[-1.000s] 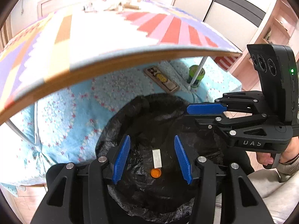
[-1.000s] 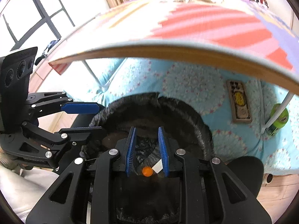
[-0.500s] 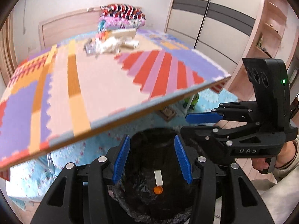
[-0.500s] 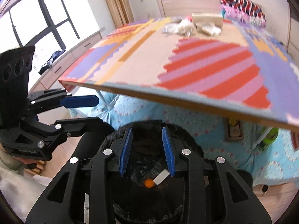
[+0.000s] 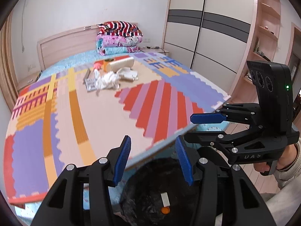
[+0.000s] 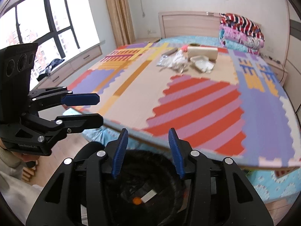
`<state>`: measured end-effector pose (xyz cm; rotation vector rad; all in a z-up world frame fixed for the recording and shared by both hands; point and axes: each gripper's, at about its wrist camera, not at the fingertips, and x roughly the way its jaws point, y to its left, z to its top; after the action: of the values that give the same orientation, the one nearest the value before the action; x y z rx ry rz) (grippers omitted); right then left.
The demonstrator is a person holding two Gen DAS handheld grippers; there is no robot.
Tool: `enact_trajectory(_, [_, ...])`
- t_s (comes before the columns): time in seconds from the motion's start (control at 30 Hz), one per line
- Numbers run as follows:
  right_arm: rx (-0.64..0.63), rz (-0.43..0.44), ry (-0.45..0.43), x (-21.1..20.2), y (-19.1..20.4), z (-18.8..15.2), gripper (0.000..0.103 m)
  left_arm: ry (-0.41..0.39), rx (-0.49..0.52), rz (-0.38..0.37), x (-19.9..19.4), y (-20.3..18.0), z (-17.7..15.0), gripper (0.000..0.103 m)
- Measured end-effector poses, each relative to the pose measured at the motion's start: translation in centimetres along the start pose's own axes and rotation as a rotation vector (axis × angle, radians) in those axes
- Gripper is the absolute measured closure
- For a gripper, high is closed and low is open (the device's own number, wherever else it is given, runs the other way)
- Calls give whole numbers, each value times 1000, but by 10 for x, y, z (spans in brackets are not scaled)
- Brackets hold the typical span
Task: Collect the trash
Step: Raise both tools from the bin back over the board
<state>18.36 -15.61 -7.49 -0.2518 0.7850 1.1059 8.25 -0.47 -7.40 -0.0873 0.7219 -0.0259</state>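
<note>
A black-bagged trash bin (image 5: 146, 194) (image 6: 148, 158) stands below both grippers, against the bed's edge. An orange cap (image 5: 165, 210) (image 6: 136, 201) and a white strip (image 5: 165, 199) (image 6: 149, 196) lie in it. My left gripper (image 5: 153, 141) (image 6: 99, 109) hangs open above the bin, holding nothing. Beside it, my right gripper (image 6: 148, 133) (image 5: 188, 128) has its jaws opening, with nothing between them. Far across the colourful foam mat (image 5: 94, 113) (image 6: 188, 98) lies a trash pile: crumpled white tissue (image 5: 108, 80) (image 6: 177, 60), a clear wrapper (image 5: 90, 82) (image 6: 163, 61), a beige tube (image 5: 120, 64) (image 6: 203, 53) and a white open box (image 5: 128, 73) (image 6: 202, 64).
The mat covers a bed with a blue spread; its edge overhangs the bin. Folded quilts (image 5: 118, 37) (image 6: 240, 32) are stacked at the headboard. A wardrobe (image 5: 207, 28) stands to the right, a window (image 6: 37, 18) with a low bench to the left. A person's hand (image 5: 282, 162) holds the right gripper.
Both grippers have risen from just over the bin, so the mat's top and the trash pile came into view. The right jaws have widened; the left jaws kept their gap.
</note>
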Motion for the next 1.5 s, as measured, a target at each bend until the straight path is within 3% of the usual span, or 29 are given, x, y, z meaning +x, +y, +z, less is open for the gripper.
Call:
enact_trajectory(0.4, [-33, -62, -64, 3, -23, 42, 46, -33, -1, 9, 14, 21, 40, 55])
enact_trajectory(0.8, [-43, -89, -70, 21, -49, 71, 43, -47, -19, 39, 40, 49, 75, 55])
enact_trajectory(1.2, [-64, -110, -64, 54, -73, 103, 34, -5, -28, 62, 82, 82, 97, 55])
enact_trajectory(1.5, [-74, -125, -23, 95, -100, 120, 33, 24, -45, 41, 119, 104, 113, 55])
